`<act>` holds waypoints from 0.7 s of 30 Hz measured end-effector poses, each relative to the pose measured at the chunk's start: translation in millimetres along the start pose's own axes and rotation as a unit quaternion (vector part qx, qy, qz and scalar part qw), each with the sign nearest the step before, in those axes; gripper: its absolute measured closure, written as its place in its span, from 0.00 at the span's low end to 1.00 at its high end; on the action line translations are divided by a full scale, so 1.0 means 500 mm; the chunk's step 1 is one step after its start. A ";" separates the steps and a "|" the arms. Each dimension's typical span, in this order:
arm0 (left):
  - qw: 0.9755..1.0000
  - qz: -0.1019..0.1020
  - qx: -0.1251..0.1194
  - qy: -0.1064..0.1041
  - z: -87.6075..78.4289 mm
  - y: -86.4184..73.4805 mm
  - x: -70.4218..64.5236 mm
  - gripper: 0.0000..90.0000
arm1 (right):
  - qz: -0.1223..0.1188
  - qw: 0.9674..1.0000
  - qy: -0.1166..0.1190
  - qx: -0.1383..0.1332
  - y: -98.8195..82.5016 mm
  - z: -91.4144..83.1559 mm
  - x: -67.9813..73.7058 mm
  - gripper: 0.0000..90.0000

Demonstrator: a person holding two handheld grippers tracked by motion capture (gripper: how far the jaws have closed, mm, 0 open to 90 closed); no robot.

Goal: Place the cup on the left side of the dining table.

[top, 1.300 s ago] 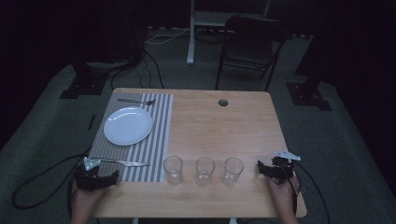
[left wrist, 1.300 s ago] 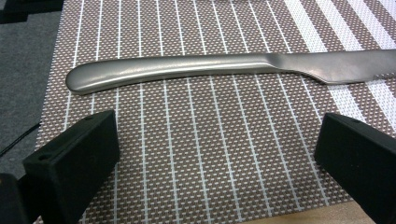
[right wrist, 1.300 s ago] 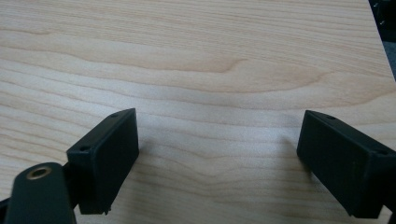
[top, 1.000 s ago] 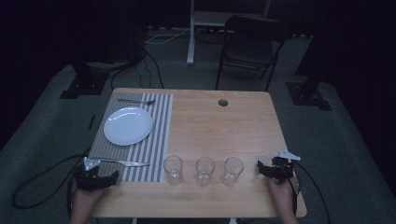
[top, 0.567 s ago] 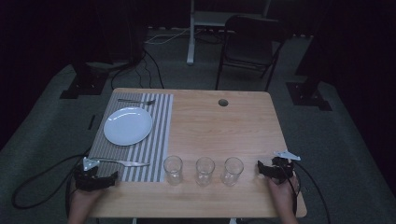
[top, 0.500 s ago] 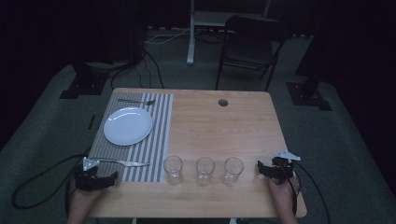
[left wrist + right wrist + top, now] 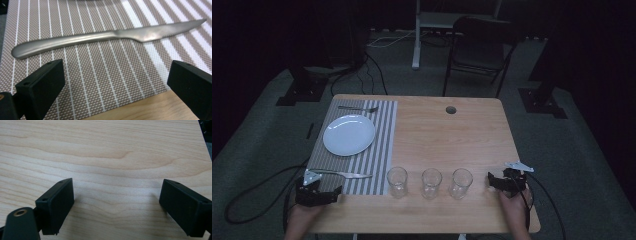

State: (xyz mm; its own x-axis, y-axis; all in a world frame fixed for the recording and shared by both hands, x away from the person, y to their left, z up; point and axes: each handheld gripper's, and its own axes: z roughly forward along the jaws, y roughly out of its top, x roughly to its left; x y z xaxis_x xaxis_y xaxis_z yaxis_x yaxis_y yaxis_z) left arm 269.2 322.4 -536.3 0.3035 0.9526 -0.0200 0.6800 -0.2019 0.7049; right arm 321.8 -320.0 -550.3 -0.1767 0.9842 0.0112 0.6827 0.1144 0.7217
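Observation:
A steel knife (image 7: 107, 37) lies across the striped placemat (image 7: 100, 75) just beyond my left gripper (image 7: 116, 85), whose jaws stand open with nothing between them. From above, the left gripper (image 7: 323, 192) rests at the table's front left corner, right behind the knife (image 7: 344, 174). A white plate (image 7: 349, 135) sits on the placemat (image 7: 382, 150), with a fork (image 7: 358, 108) at its far edge. Three empty glasses (image 7: 431, 182) stand in a row near the front edge. My right gripper (image 7: 496, 181) sits right of them, and my right gripper (image 7: 117, 205) is open over bare wood.
The wooden table (image 7: 452, 145) has a round cable hole (image 7: 450, 109) at the back. A dark chair (image 7: 477, 50) and stand bases are on the floor behind it. Cables trail from both grippers off the front corners.

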 end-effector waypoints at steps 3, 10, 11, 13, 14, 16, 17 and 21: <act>1.000 0.007 -0.003 -0.011 -0.004 0.006 -0.010 0.02 | 0.000 1.000 0.000 0.000 0.000 0.000 0.000 0.13; 0.999 0.034 -0.009 -0.029 -0.017 0.021 -0.045 0.02 | 0.000 1.000 0.000 0.000 0.000 0.000 0.000 0.13; 0.999 0.035 -0.010 -0.031 -0.019 0.024 -0.048 0.02 | 0.000 1.000 0.000 0.000 0.000 0.000 0.000 0.13; 0.998 0.039 -0.015 -0.044 -0.021 0.029 -0.058 0.02 | 0.000 1.000 0.000 0.000 0.000 0.000 0.000 0.13; 0.998 0.040 -0.015 -0.050 -0.022 0.032 -0.062 0.02 | 0.000 1.000 0.000 0.000 0.000 0.000 0.000 0.13; 0.997 0.043 -0.022 -0.058 -0.024 0.037 -0.072 0.02 | 0.000 1.000 0.000 0.000 0.000 0.000 0.000 0.13; 0.997 0.046 -0.021 -0.065 -0.025 0.038 -0.074 0.02 | 0.000 1.000 0.000 0.000 0.000 0.000 0.000 0.13; 0.995 0.048 -0.027 -0.080 -0.026 0.042 -0.086 0.02 | 0.000 1.000 0.000 0.000 0.000 0.000 0.000 0.13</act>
State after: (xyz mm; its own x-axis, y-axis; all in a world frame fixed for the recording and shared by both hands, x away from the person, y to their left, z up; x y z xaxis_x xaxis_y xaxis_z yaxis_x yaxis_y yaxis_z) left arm 261.5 280.2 -511.3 0.4704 0.8804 -0.0603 0.6073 -0.2734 0.7459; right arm 321.7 -320.0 -550.3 -0.1766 0.9842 0.0112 0.6827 0.1143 0.7217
